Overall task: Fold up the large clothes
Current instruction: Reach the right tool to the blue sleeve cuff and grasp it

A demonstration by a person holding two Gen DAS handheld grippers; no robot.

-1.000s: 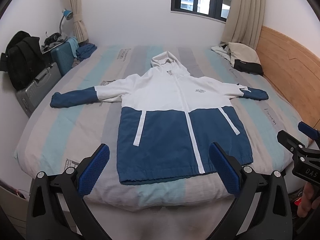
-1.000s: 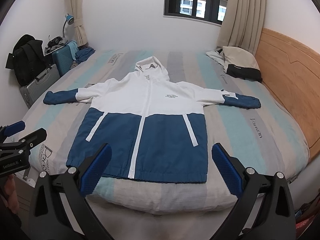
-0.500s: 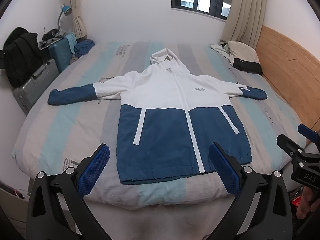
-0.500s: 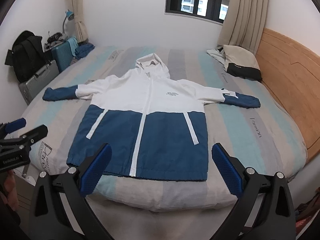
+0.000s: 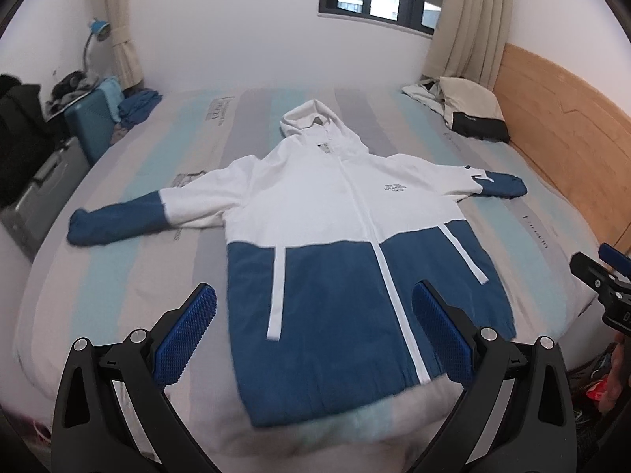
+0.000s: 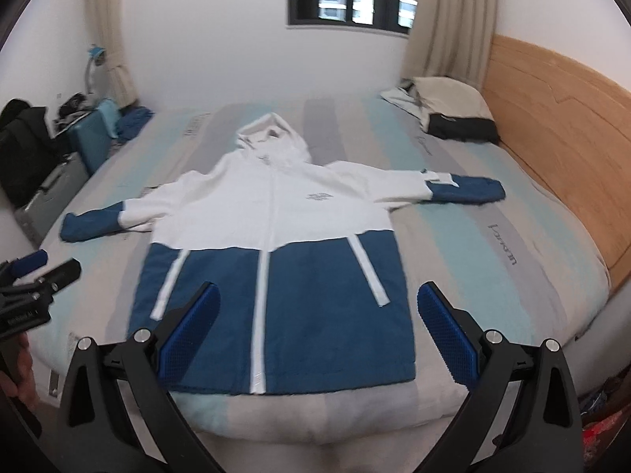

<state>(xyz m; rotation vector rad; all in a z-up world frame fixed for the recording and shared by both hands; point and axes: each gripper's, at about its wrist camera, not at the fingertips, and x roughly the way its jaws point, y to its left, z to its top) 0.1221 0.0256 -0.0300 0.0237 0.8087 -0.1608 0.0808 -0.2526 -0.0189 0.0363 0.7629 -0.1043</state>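
Observation:
A white and blue hooded jacket point(image 5: 339, 236) lies flat, front up, on the bed, sleeves spread to both sides; it also shows in the right wrist view point(image 6: 276, 236). My left gripper point(image 5: 313, 331) is open and empty, held above the jacket's hem near the bed's foot. My right gripper point(image 6: 317, 327) is open and empty, also above the hem. The right gripper shows at the right edge of the left wrist view point(image 5: 603, 276); the left gripper shows at the left edge of the right wrist view point(image 6: 35, 276).
The striped bed point(image 5: 118, 260) has a wooden headboard point(image 5: 572, 149) on the right. A pillow with dark cloth point(image 5: 469, 114) lies at the far right. Suitcases point(image 5: 63, 157) and a black bag stand by the left wall.
Both grippers have moved forward and closer to the bed; the jacket looks larger and nearer. Both stay open. The jacket has not moved.

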